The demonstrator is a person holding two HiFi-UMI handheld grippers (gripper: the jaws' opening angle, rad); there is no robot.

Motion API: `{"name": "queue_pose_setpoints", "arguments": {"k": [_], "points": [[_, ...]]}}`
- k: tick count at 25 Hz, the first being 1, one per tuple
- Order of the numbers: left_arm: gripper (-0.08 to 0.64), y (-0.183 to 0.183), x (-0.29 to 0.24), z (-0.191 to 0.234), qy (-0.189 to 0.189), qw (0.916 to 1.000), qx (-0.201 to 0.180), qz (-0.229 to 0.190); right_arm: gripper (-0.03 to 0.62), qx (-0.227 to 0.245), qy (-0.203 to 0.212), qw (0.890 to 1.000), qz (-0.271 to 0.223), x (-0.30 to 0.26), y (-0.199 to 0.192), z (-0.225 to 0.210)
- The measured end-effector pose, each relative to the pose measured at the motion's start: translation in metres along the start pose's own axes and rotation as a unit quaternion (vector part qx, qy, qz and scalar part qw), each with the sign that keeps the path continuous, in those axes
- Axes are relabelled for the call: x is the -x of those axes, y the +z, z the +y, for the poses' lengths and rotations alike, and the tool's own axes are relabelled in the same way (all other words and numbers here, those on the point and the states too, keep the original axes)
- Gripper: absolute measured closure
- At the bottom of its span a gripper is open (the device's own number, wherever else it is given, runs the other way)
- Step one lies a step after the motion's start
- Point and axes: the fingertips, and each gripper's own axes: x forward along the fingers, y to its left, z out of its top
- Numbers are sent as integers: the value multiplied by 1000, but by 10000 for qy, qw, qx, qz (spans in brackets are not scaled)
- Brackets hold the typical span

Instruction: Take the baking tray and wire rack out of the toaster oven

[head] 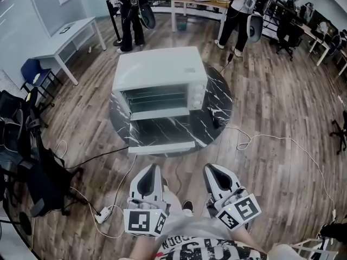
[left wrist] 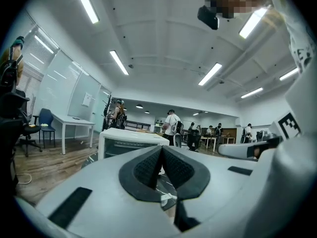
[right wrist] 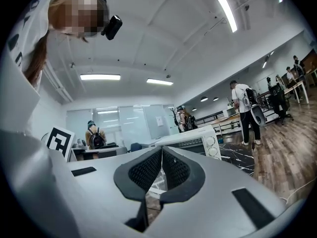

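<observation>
A white toaster oven [head: 160,69] stands on a round black marble table [head: 219,93], its glass door [head: 162,132] folded down toward me. Thin bars of the wire rack [head: 155,97] show inside the cavity; I cannot make out the baking tray among them. My left gripper [head: 152,170] and right gripper [head: 212,170] are side by side short of the table, both shut and empty, pointing at the oven. The left gripper view has the left gripper [left wrist: 162,149] with the oven [left wrist: 126,142] beyond. In the right gripper view, the oven [right wrist: 192,143] is beyond the right gripper [right wrist: 162,150].
A small black object [head: 217,121] lies on the table right of the oven. A white cable [head: 274,140] and a power strip [head: 103,215] lie on the wood floor. Black chairs with bags [head: 24,145] crowd the left. People [head: 130,15] stand by desks at the back.
</observation>
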Motion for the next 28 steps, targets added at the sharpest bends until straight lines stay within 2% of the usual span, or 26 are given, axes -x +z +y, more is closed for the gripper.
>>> {"name": "queue_pose_setpoints", "arguments": {"k": [10,21,28], "points": [[558,3,-77,46,-120,9996,228,119,589,-166,-157,9996,174,-72,-6,-29],[558,23,-165,117,-574,9969,427,336,589,-282,-557,9980,50,-188,15,-51],[558,16,-199,155,-831,9935,612,489,589,-387,-887,9953,-18,-230,10,-59]]}}
